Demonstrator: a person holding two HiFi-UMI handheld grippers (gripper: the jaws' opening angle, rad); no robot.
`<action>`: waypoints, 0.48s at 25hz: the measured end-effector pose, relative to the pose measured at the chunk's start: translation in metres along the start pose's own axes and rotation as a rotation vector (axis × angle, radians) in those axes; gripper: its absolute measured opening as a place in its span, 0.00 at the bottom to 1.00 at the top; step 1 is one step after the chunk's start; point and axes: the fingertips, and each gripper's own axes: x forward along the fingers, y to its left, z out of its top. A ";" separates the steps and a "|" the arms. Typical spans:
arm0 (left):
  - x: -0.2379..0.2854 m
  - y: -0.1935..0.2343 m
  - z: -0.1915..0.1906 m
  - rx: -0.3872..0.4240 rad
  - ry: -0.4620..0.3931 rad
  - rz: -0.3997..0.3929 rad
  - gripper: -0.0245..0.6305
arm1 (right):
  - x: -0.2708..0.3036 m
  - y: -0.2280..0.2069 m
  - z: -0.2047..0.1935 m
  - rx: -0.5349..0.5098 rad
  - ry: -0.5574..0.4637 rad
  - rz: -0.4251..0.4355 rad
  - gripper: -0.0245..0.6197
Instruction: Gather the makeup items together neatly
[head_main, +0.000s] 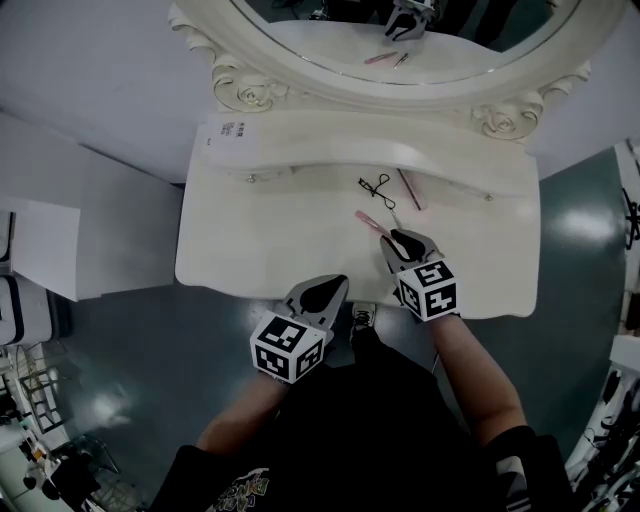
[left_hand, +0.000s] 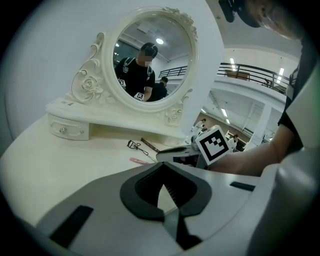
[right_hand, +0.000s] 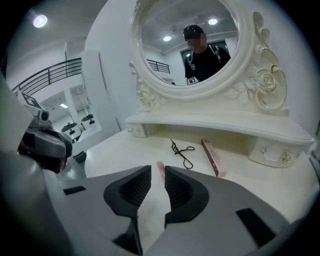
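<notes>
The right gripper (right_hand: 153, 174) holds its jaws spread. The near end of a pink stick (right_hand: 160, 169) shows in the gap at their tips, and the pads do not press it. The stick lies on the dressing table (head_main: 230, 240), about midway between the front edge and the back shelf. The left gripper (left_hand: 162, 167) hangs over the front edge – tips pressed together, empty. Past the stick, toward the shelf, a black eyelash curler (right_hand: 181, 151) and a long pink box (right_hand: 212, 157) lie just beside each other. The top is cream-white under an oval mirror (right_hand: 195, 45) – glossy grey-green floor (head_main: 570, 220) lies around it.
</notes>
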 end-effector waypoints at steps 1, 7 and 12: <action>0.000 0.001 0.000 -0.005 0.001 0.006 0.05 | 0.005 -0.001 -0.001 -0.015 0.016 -0.002 0.17; -0.003 0.008 -0.006 -0.033 0.001 0.038 0.05 | 0.032 -0.006 -0.012 -0.114 0.119 -0.016 0.18; -0.011 0.014 -0.013 -0.055 -0.003 0.064 0.05 | 0.048 -0.006 -0.013 -0.161 0.187 -0.030 0.19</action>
